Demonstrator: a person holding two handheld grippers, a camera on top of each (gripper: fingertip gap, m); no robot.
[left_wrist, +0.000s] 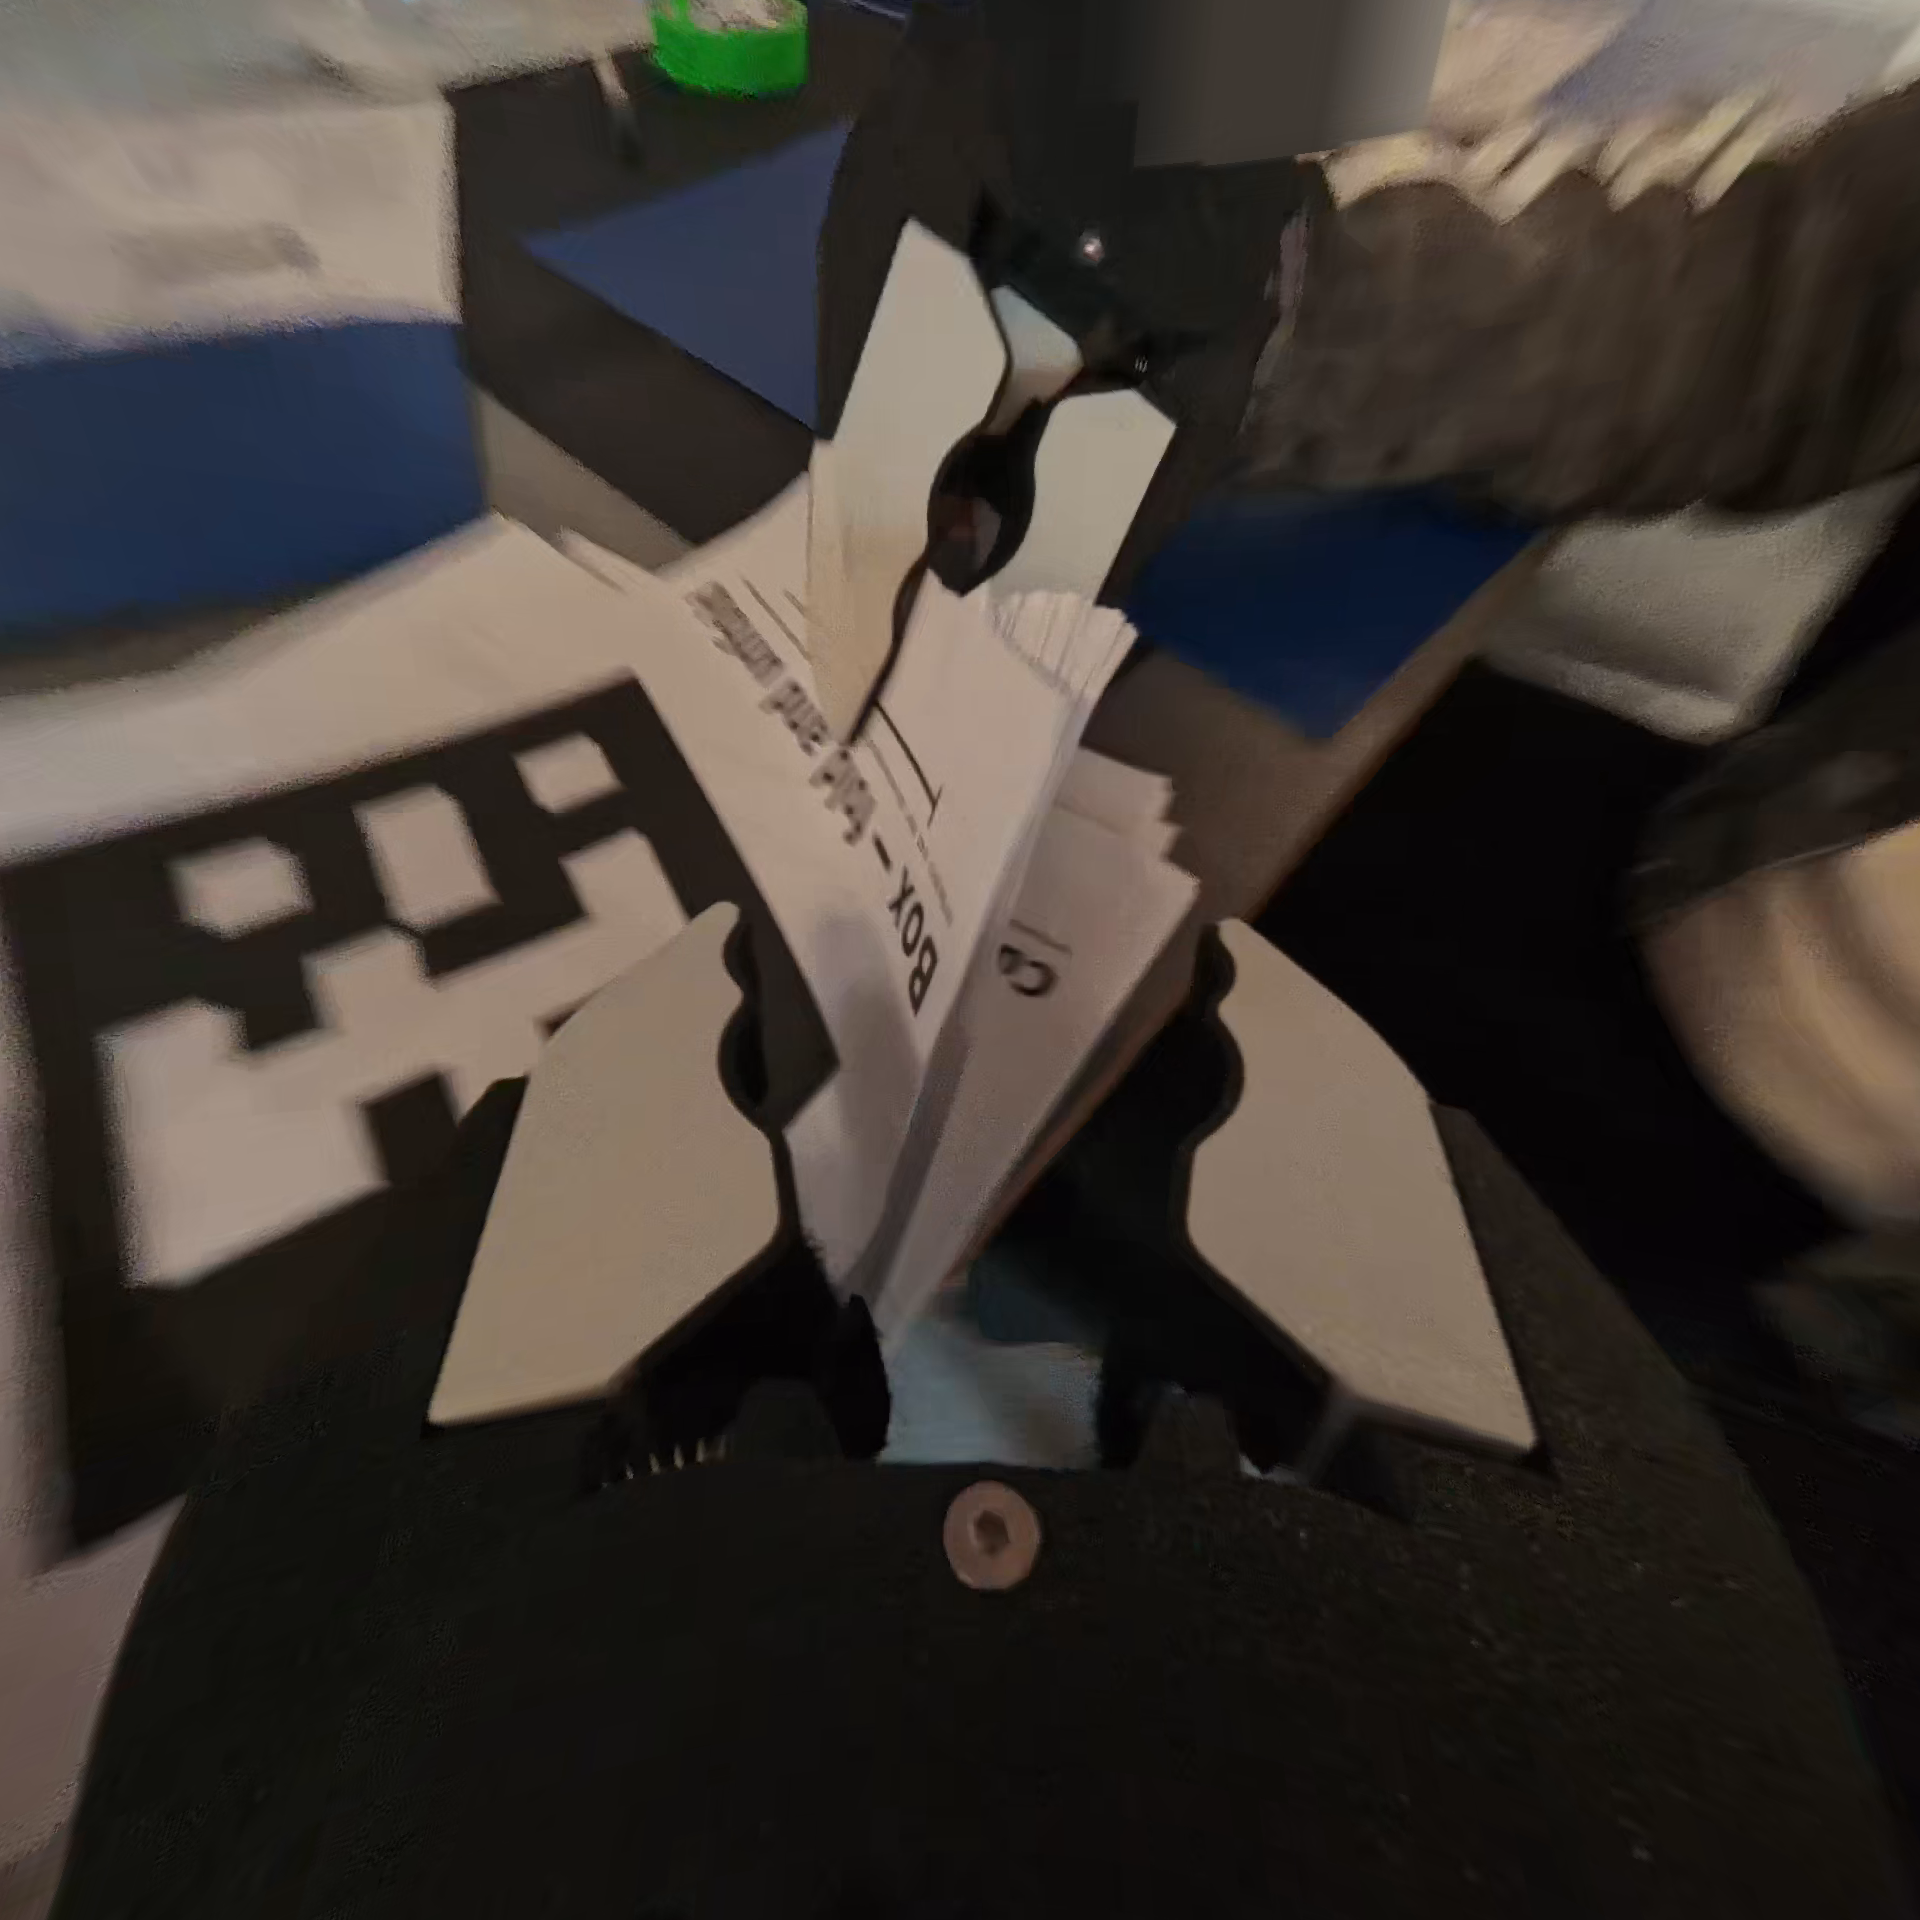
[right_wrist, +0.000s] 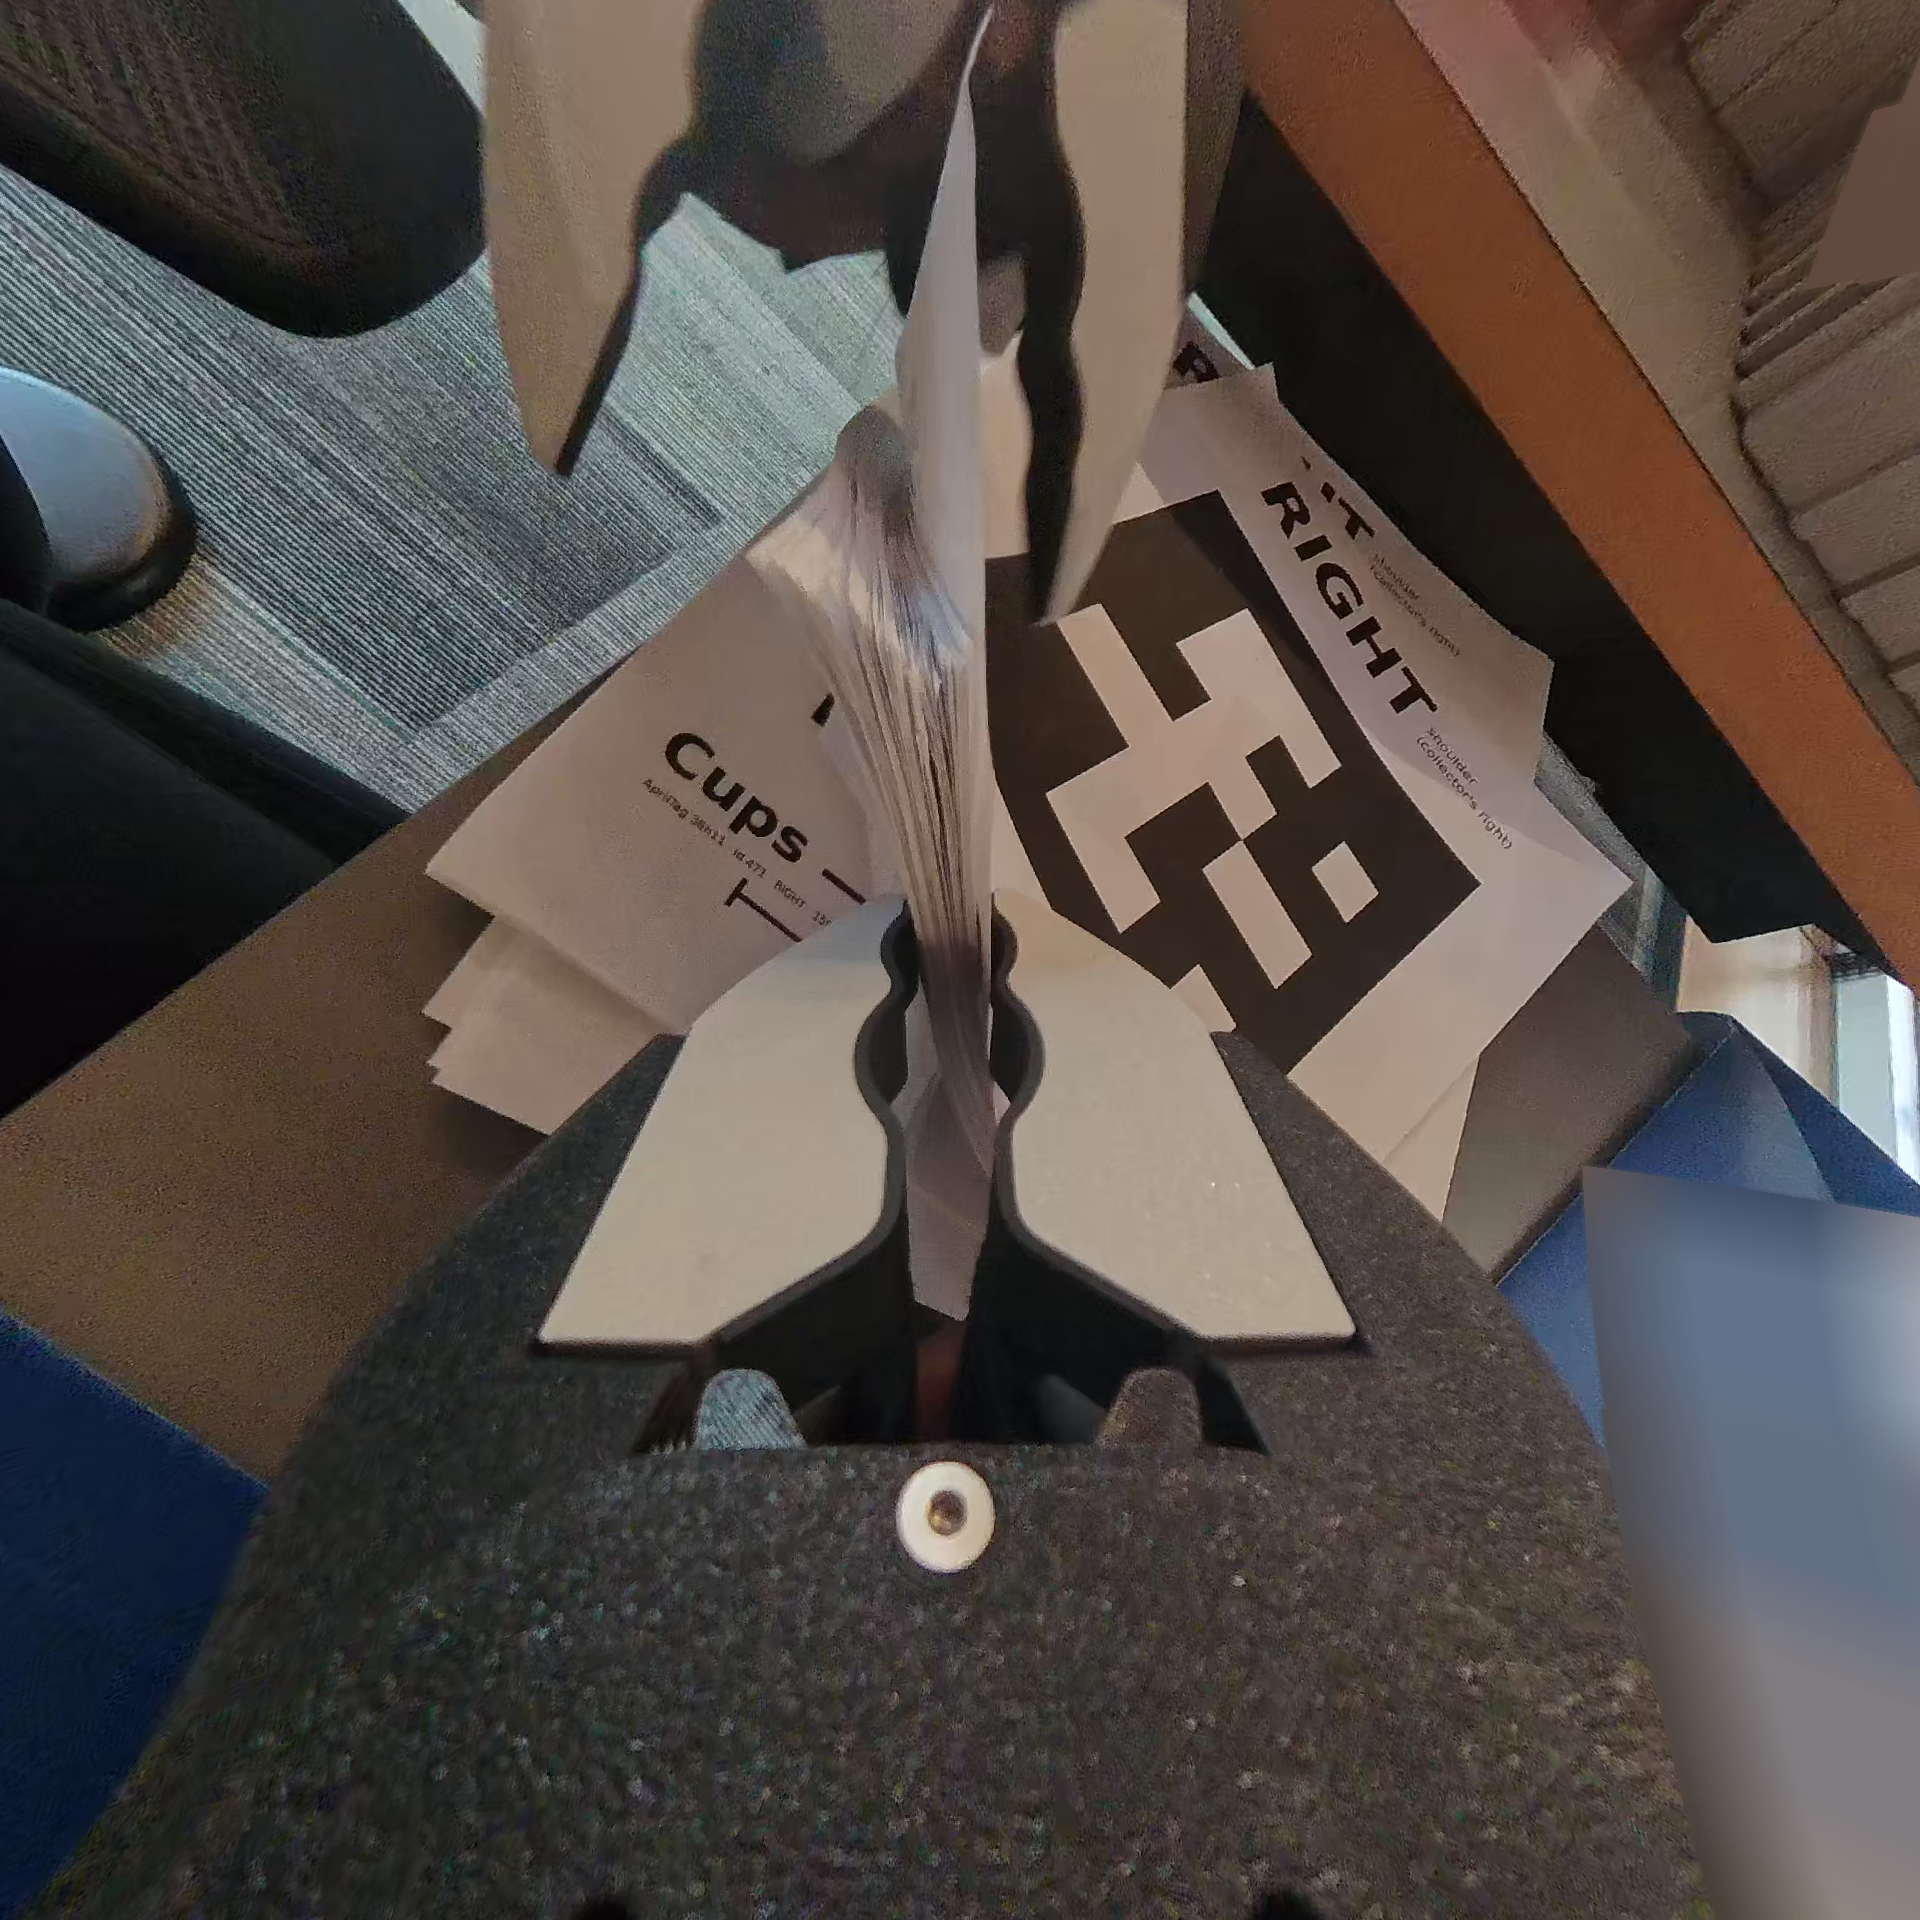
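Here, right hand-held gripper (right_wrist: 951, 997) clamped on paper stack (right_wrist: 925, 727), left hand-held gripper (left_wrist: 982, 1039) apart round it.

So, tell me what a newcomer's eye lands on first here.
A fanned stack of paper runs up the middle of the right wrist view, clamped in the right gripper. The left gripper has its jaws open around the same stack. Beneath it, on the table, lies a loose sheet printed with a bold black-and-white square marker.
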